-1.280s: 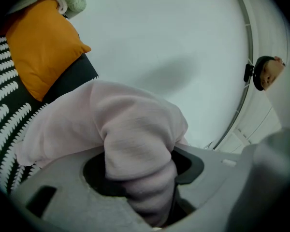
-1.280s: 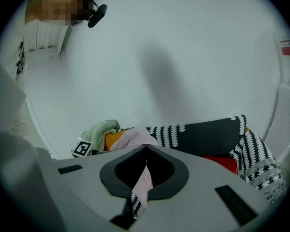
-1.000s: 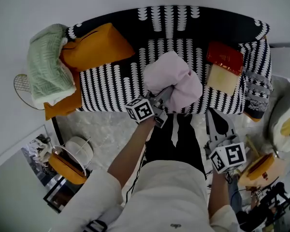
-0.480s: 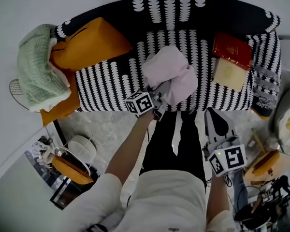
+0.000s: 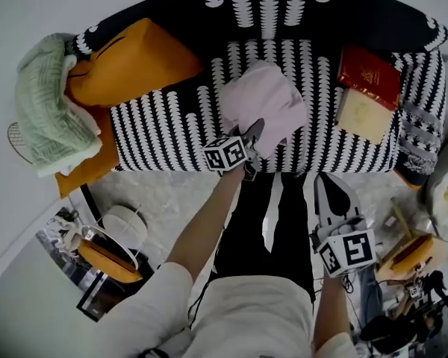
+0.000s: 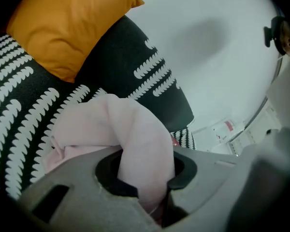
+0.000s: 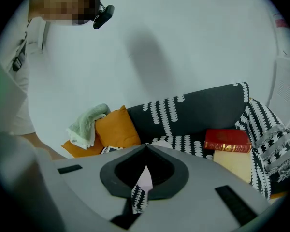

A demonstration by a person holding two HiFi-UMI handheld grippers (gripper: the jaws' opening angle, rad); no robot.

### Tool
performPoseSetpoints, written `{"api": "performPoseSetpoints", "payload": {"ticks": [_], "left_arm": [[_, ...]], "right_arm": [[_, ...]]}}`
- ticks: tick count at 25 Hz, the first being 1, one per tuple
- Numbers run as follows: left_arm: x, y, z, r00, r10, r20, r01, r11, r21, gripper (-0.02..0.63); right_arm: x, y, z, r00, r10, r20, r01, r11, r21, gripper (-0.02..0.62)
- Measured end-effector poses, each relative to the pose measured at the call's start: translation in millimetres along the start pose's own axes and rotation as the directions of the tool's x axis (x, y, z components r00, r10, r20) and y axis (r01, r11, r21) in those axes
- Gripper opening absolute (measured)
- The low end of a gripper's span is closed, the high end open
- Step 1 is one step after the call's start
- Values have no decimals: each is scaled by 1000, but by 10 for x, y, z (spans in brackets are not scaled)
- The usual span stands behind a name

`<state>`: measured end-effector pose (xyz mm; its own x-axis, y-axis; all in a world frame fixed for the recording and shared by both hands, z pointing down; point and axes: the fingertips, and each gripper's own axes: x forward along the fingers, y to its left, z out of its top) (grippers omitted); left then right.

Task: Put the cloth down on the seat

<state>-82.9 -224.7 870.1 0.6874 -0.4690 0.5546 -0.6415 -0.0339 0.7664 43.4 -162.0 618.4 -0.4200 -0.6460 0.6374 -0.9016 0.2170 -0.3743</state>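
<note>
A pink cloth [image 5: 261, 103] lies bunched on the black-and-white patterned sofa seat [image 5: 172, 121], near the middle. My left gripper [image 5: 252, 133] is at the cloth's front edge. In the left gripper view a fold of the cloth [image 6: 135, 129] runs down between the jaws of the left gripper [image 6: 152, 190]; they are closing and pinch it. My right gripper [image 5: 328, 181] hangs shut in front of the sofa, over the person's dark trousers, apart from the cloth. The right gripper [image 7: 145, 151] has nothing in it and faces the sofa.
Orange cushions [image 5: 131, 62] and a green knitted blanket [image 5: 45, 110] fill the sofa's left end. A red book [image 5: 369, 73] lies on a tan book [image 5: 362, 114] at the right, beside a patterned throw [image 5: 418, 136]. A white fan [image 5: 123, 226] stands on the floor at left.
The cloth has sunk from a raised bundle to a flatter heap on the seat. The left gripper stays at its front edge. The right gripper has barely moved.
</note>
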Motion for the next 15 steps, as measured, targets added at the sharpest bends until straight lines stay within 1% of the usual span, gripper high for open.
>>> {"api": "performPoseSetpoints", "payload": {"ticks": [4, 9, 13, 15], "left_arm": [[121, 180, -24, 1000, 28, -2, -28, 999, -28, 100], [262, 350, -61, 999, 46, -19, -47, 998, -38, 100], [365, 498, -113, 995, 90, -40, -93, 993, -68, 100], [420, 528, -149, 992, 111, -61, -115, 991, -65, 100]], "right_arm": [[81, 5, -115, 1000, 5, -12, -5, 1000, 17, 8], [142, -9, -190, 1000, 10, -11, -10, 1000, 27, 8], [171, -28, -254, 1000, 9, -18, -8, 999, 33, 6], [171, -41, -277, 1000, 8, -25, -7, 999, 35, 8]]}}
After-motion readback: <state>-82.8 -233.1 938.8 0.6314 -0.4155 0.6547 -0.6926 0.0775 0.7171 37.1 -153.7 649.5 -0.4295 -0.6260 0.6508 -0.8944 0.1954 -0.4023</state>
